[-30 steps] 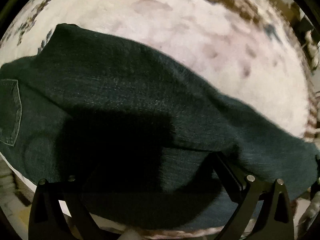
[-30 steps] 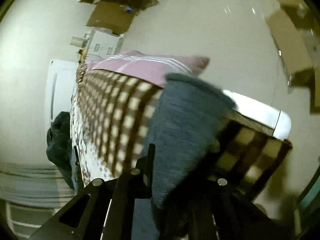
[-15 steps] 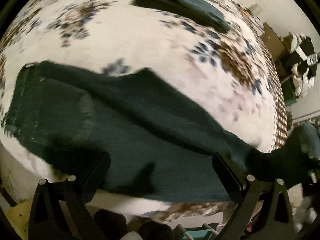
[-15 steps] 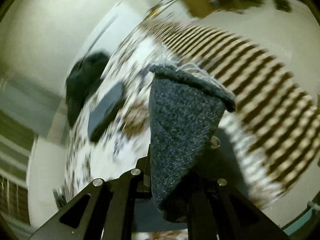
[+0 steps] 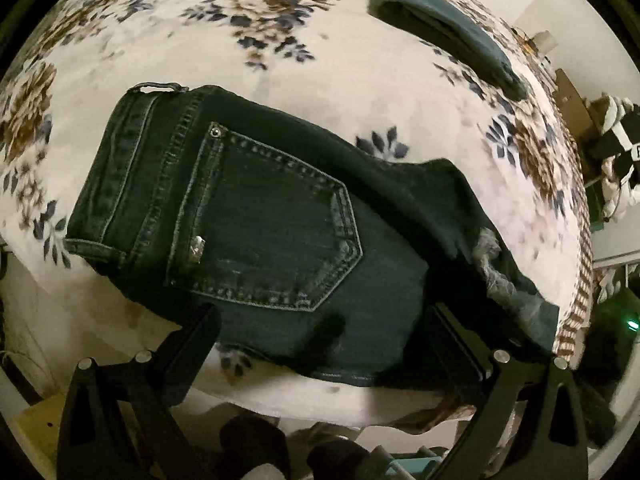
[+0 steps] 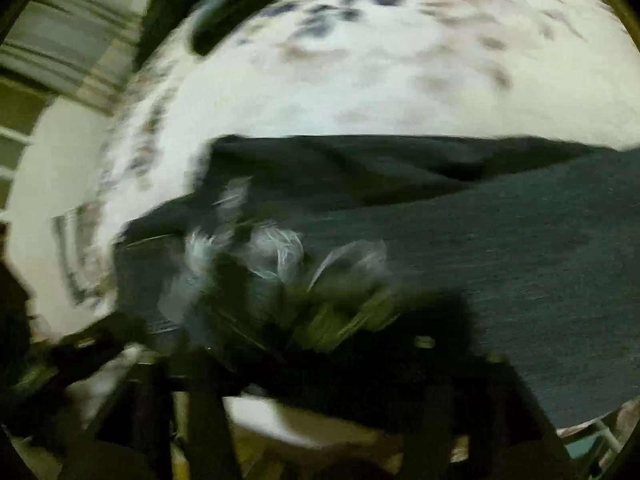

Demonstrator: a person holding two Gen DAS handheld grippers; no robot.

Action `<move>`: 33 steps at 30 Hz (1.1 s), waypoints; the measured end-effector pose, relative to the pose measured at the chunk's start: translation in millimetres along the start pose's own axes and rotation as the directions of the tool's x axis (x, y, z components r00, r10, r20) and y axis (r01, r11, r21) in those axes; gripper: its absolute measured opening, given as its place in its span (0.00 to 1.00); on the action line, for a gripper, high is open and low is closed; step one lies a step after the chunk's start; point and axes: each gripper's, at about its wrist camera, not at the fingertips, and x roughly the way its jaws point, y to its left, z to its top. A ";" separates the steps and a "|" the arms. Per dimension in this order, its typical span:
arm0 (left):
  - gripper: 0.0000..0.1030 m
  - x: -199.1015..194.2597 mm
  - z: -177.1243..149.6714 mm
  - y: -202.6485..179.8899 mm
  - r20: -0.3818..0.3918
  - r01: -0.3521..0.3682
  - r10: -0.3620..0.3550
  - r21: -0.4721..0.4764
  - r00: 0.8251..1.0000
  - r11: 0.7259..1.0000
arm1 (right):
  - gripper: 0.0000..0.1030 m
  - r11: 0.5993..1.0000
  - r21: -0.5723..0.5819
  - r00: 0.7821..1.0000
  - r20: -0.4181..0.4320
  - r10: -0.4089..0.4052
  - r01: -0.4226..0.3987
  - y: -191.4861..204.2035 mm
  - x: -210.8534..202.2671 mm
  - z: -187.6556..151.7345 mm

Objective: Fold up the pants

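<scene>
1. Warm, dim indoor light fell on both views, with dark fisheye corners and curved edges
2. The left wrist view was mostly sharp, its bed (image 5: 340, 64) pale and bright
3. The right wrist view was heavily motion-blurred, details smeared

The dark denim pants (image 5: 272, 220) lie flat on a floral bedspread, back pocket up. The waistband sits toward nine o'clock in the left wrist view. A leg is doubled back over them, its frayed hem (image 5: 496, 268) at four o'clock. The right wrist view is blurred: dark denim with pale frayed threads (image 6: 280, 252).
</scene>
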 end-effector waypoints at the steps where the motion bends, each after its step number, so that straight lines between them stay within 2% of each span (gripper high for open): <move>1: 1.00 0.8 2.0 -2.0 0.002 0.007 -0.007 0.000 1.000 1.000 | 0.64 0.999 0.000 0.999 -0.009 0.037 -0.037 2.8 -6.0 0.7; 3: 1.00 5.3 6.5 -10.6 -0.004 0.035 -0.035 0.001 0.999 0.999 | 0.64 0.995 0.057 0.996 0.016 0.084 -0.085 0.4 -31.5 5.1; 4: 1.00 9.4 9.4 -18.0 -0.009 0.050 -0.050 0.002 0.999 0.999 | 0.64 0.993 0.083 0.996 0.031 0.080 -0.082 -4.8 -41.4 6.4; 7: 1.00 32.3 13.4 -47.2 -0.046 0.073 -0.071 0.040 0.996 0.997 | 0.64 0.985 0.168 0.998 0.043 -0.053 0.045 -35.5 -68.0 10.7; 9: 1.00 53.6 13.3 -68.8 -0.086 0.067 -0.059 0.094 0.995 0.993 | 0.64 0.967 0.219 0.990 0.027 -0.139 0.129 -61.7 -80.8 12.2; 11: 0.97 72.2 10.4 -90.0 -0.114 0.078 -0.061 0.158 0.992 0.984 | 0.64 0.940 0.252 0.971 0.002 -0.238 0.229 -80.8 -85.5 12.9; 13: 0.77 82.1 4.9 -107.2 -0.107 0.101 -0.079 0.225 0.991 0.969 | 0.64 0.919 0.273 0.957 -0.023 -0.291 0.286 -97.6 -87.2 17.6; 14: 0.52 86.1 1.0 -115.0 -0.104 0.096 -0.070 0.268 0.992 0.959 | 0.66 0.906 0.280 0.947 -0.034 -0.321 0.317 -104.6 -90.0 18.1; 15: 0.41 90.5 -3.2 -121.6 -0.109 0.097 -0.066 0.308 0.992 0.947 | 0.72 0.893 0.278 0.934 -0.054 -0.352 0.353 -110.2 -89.3 18.5; 16: 0.26 92.4 -6.3 -125.0 -0.110 0.104 -0.071 0.332 0.991 0.937 | 0.73 0.885 0.271 0.925 -0.068 -0.375 0.379 -115.1 -88.8 19.4; 17: 0.26 94.2 -10.1 -127.2 -0.100 0.095 -0.063 0.354 0.993 0.930 | 0.74 0.873 0.257 0.910 -0.085 -0.407 0.415 -118.3 -84.5 18.0; 20: 0.26 93.7 -14.0 -125.8 -0.075 0.098 -0.075 0.372 0.994 0.923 | 0.75 0.850 0.206 0.874 -0.124 -0.469 0.485 -113.5 -66.7 21.9; 22: 0.26 92.5 -10.4 -122.1 -0.088 0.119 -0.095 0.340 0.992 0.933 | 0.78 0.841 0.191 0.862 -0.133 -0.490 0.507 -112.5 -58.1 23.1; 26: 0.27 81.7 0.6 -100.8 -0.128 0.211 -0.190 0.173 0.973 0.962 | 0.82 0.830 0.154 0.843 -0.137 -0.519 0.536 -101.8 -46.7 27.9; 28: 0.46 66.8 4.1 -86.4 -0.106 0.241 -0.229 0.117 0.968 0.963 | 0.95 0.825 0.124 0.833 -0.130 -0.538 0.552 -93.1 -47.0 28.0; 29: 0.77 54.4 5.1 -75.1 -0.080 0.244 -0.238 0.086 0.968 0.966 | 1.00 0.823 0.109 0.829 -0.121 -0.545 0.557 -88.1 -48.2 28.4; 30: 0.98 45.2 4.3 -66.7 -0.061 0.255 -0.252 0.057 0.966 0.965 | 1.00 0.824 0.091 0.828 -0.112 -0.550 0.559 -81.4 -50.3 27.5; 32: 0.98 23.6 1.8 -41.8 -0.003 0.278 -0.278 -0.022 0.961 0.960 | 1.00 0.828 0.059 0.828 -0.110 -0.550 0.557 -70.5 -54.1 24.6; 33: 0.98 11.4 -1.5 -21.6 0.032 0.279 -0.278 -0.082 0.960 0.957 | 1.00 0.837 0.042 0.835 -0.115 -0.538 0.545 -63.2 -54.1 23.1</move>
